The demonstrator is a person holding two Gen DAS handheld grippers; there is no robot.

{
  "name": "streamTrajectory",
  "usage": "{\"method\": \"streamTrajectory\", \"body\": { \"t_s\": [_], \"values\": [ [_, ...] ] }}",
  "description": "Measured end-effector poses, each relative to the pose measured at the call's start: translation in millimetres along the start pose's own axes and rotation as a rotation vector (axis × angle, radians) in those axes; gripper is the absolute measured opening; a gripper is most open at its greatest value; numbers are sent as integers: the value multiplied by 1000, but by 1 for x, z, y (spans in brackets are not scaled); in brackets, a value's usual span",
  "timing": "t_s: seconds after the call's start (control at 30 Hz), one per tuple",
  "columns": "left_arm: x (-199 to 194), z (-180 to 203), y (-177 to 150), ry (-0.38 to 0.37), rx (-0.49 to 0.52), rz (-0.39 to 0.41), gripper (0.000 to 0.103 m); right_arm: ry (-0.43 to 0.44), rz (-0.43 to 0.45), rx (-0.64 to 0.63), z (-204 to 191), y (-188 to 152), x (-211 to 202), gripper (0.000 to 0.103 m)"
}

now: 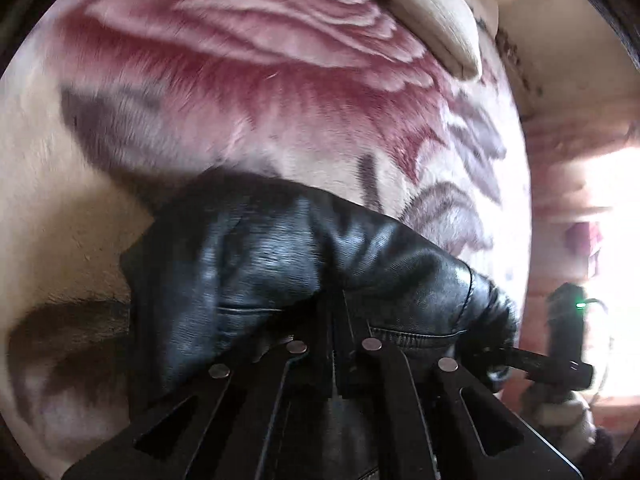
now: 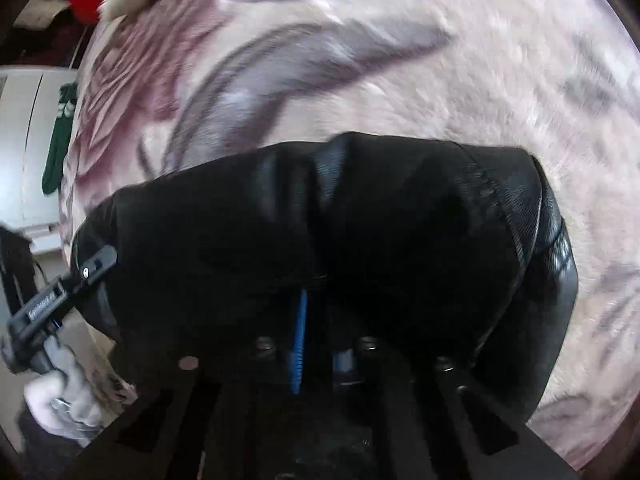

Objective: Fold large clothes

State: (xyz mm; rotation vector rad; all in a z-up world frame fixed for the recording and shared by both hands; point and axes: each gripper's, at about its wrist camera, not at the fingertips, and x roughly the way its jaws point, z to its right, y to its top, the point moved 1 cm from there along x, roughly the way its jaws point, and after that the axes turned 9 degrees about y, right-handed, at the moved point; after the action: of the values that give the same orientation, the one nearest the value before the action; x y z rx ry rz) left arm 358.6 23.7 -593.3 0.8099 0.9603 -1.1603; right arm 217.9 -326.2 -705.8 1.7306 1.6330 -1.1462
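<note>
Both grippers are black, with round silver rivets; the right gripper shows a blue strip.

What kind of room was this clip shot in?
Probably a bedroom at home: a plush floral blanket covers a bed-like surface under the black leather jacket, a cream pillow lies at its edge, and a green garment hangs on a white cabinet.

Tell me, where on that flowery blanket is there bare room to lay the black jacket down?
Free: the blanket beyond the black jacket, up to the cream pillow, and the stretch to the jacket's right in the right wrist view. Crowded: the near edge, where both sets of fingers pinch the jacket.
</note>
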Motion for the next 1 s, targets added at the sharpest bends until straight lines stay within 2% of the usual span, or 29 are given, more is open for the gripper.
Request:
{"method": "streamTrajectory", "body": {
  "t_s": [0.03,0.1,0.2,0.23,0.27,0.3,0.33,0.37,0.4,0.5,0.57,0.6,0.63,0.7,0.77,0.8,0.83,0.9,0.97,1.0],
  "values": [
    [2,-5,0,-24,-5,-1,4,19,-12,23,5,3,1,5],
    [4,-4,-2,-21,14,0,4,33,-27,38,9,4,1,4],
    [0,5,1,11,16,-19,4,18,-22,45,8,4,0,4],
    [-9,15,-1,48,47,-25,4,17,-15,54,7,2,-3,5],
    [-22,29,-4,96,98,-32,4,26,-6,67,5,-2,-10,11],
    [-27,36,-6,123,133,-32,4,46,4,80,3,-7,-17,27],
    [-42,48,-13,148,200,-21,4,63,11,86,1,-11,-25,38],
    [-58,57,-22,159,253,2,4,95,35,87,0,-23,-41,56],
    [-68,61,-29,169,283,20,4,113,57,86,-3,-31,-52,64],
    [-72,59,-49,156,299,9,5,112,108,85,-5,-62,-82,64],
    [-57,51,-58,150,283,-32,5,114,105,112,-10,-78,-81,64],
    [-44,44,-63,147,270,-67,5,113,99,119,-14,-83,-75,61],
    [-29,35,-69,162,249,-95,5,114,83,116,-20,-89,-64,55],
    [-7,13,-74,168,193,-143,5,63,34,95,-34,-95,-33,27],
    [7,-12,-72,98,109,-173,5,-52,2,84,-35,-97,2,24],
    [8,-20,-70,57,79,-187,5,-89,0,89,-32,-97,14,19],
    [7,-24,-68,32,67,-204,5,-107,2,117,-28,-97,25,19],
    [-2,-19,-65,61,107,-202,5,-101,5,158,-26,-95,28,20],
    [-20,-4,-63,143,216,-161,5,-61,-10,185,-28,-94,18,20],
    [-34,6,-64,200,282,-123,5,-22,-2,195,-29,-95,5,27]
  ]
}}
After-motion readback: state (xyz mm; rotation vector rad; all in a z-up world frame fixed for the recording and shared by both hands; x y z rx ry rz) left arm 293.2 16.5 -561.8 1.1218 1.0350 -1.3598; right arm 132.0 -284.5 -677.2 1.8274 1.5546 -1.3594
